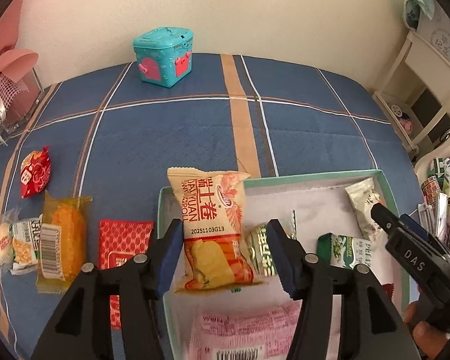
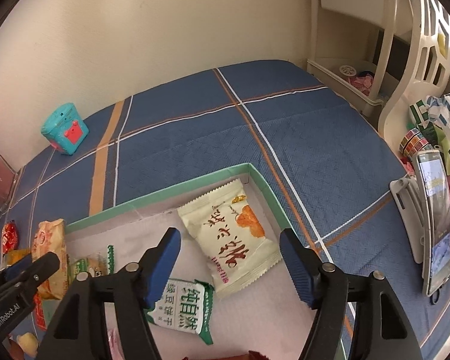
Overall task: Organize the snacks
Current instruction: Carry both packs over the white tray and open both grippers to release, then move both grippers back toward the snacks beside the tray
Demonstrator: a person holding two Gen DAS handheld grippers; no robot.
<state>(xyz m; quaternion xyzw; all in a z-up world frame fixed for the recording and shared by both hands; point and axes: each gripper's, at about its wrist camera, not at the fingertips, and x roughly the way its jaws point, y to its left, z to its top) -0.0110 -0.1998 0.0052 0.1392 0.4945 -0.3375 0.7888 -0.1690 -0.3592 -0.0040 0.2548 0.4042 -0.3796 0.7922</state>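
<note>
Crinkly plastic wraps the orange swiss-roll packet [image 1: 213, 228], which is seen lying between the spread, untouching pads of the left hand-held gripper [image 1: 225, 258], propped on the near-left rim of the green-edged box [image 1: 315, 175], long axis running away from the camera. It is judged light, soft and slippery, best pinched across its middle. The right hand-held gripper [image 2: 229, 265] is likewise released over the white packet [image 2: 229, 234] in the box's far corner.

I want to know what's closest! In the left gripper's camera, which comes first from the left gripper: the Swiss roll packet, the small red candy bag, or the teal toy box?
1. Swiss roll packet: between the left gripper fingers.
2. Small red candy bag: far left on the blanket.
3. Teal toy box: by the wall.
</note>
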